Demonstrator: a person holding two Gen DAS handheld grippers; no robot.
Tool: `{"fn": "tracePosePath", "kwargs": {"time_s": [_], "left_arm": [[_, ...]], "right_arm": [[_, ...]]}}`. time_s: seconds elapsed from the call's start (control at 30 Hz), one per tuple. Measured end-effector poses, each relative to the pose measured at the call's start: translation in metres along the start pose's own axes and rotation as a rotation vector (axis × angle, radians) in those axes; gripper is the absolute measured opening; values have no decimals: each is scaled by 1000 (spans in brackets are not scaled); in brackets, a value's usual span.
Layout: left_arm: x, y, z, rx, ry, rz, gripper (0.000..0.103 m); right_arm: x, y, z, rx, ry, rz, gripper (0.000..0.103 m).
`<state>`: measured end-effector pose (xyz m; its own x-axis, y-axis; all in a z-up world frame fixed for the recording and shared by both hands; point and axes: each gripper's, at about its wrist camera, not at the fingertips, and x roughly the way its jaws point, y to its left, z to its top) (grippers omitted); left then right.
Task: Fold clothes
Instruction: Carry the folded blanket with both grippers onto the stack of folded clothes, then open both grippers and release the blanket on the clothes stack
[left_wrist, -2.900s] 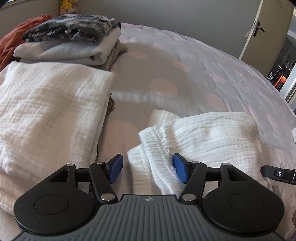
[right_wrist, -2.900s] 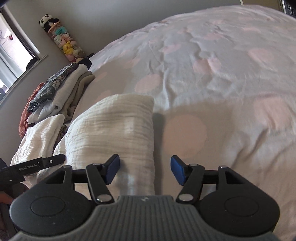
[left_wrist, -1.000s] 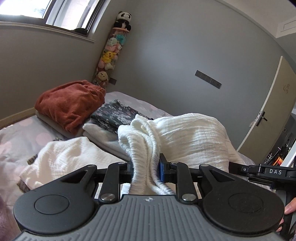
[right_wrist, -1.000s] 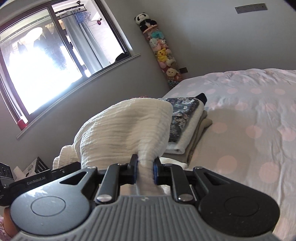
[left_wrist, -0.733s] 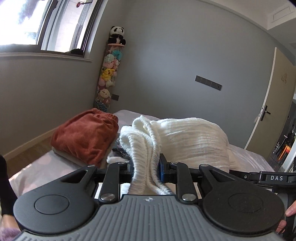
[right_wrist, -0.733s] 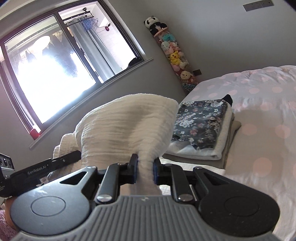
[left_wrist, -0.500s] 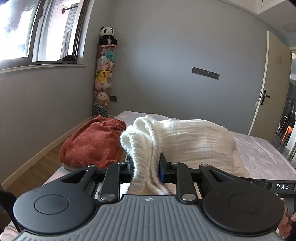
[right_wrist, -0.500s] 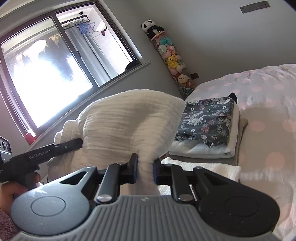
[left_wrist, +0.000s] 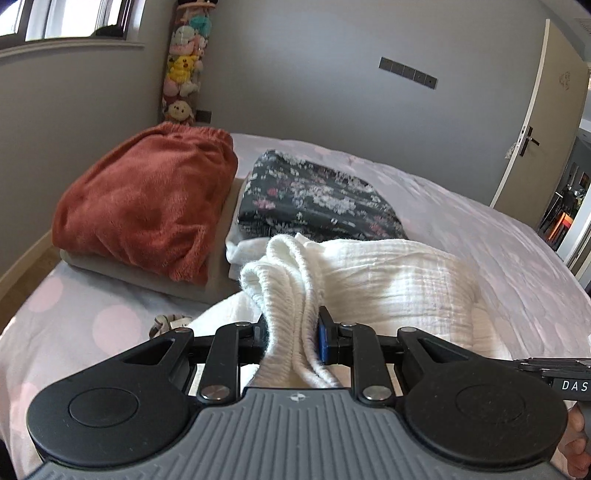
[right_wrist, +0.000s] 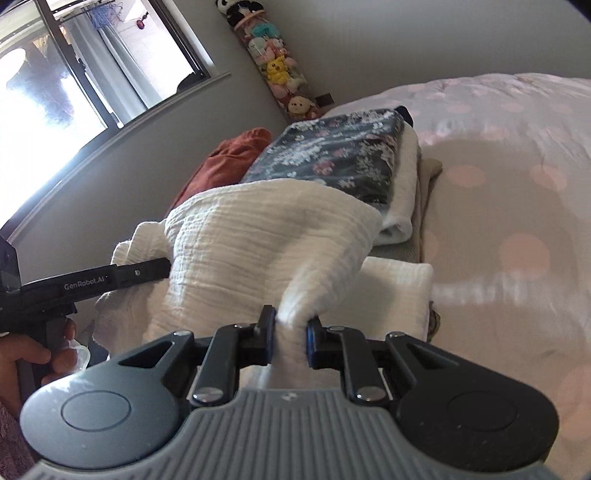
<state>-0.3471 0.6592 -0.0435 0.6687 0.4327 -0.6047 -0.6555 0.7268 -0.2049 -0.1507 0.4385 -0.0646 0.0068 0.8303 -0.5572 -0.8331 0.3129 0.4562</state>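
A folded white crinkled garment (left_wrist: 399, 280) hangs between both grippers, above another folded white cloth (right_wrist: 399, 291) on the bed. My left gripper (left_wrist: 291, 338) is shut on its ribbed waistband end. My right gripper (right_wrist: 290, 338) is shut on a bunched corner of the same white garment (right_wrist: 258, 236). Just beyond the garment lies a stack topped by a dark floral folded piece (left_wrist: 314, 199) over white and beige layers. The floral piece (right_wrist: 343, 155) also shows in the right wrist view.
A rust-red fleece (left_wrist: 147, 199) sits folded on a beige cloth at the left. The dotted bedspread (right_wrist: 517, 221) stretches to the right. Plush toys (left_wrist: 183, 62) hang on the grey wall by a window (right_wrist: 55, 74). A door (left_wrist: 535, 122) stands at far right.
Both grippers have come down and forward with the white garment, from facing the wall and window to looking over the folded stacks. Both grips are unchanged.
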Motion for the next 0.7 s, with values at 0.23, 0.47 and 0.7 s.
{"fn": "tracePosePath", "kwargs": {"time_s": [0.23,0.47,0.7], "left_arm": [[29,10,-13,-37,81,45,22],[-2,6,3,-26,20,97,36],[-49,-10,15,-21,-129,90,44]], "right_arm": [[32,-29,-5,22,79,14,22],[-3,-31,7,-50,5,19,35],[-20,1,33,-242,-114,38,29]]}}
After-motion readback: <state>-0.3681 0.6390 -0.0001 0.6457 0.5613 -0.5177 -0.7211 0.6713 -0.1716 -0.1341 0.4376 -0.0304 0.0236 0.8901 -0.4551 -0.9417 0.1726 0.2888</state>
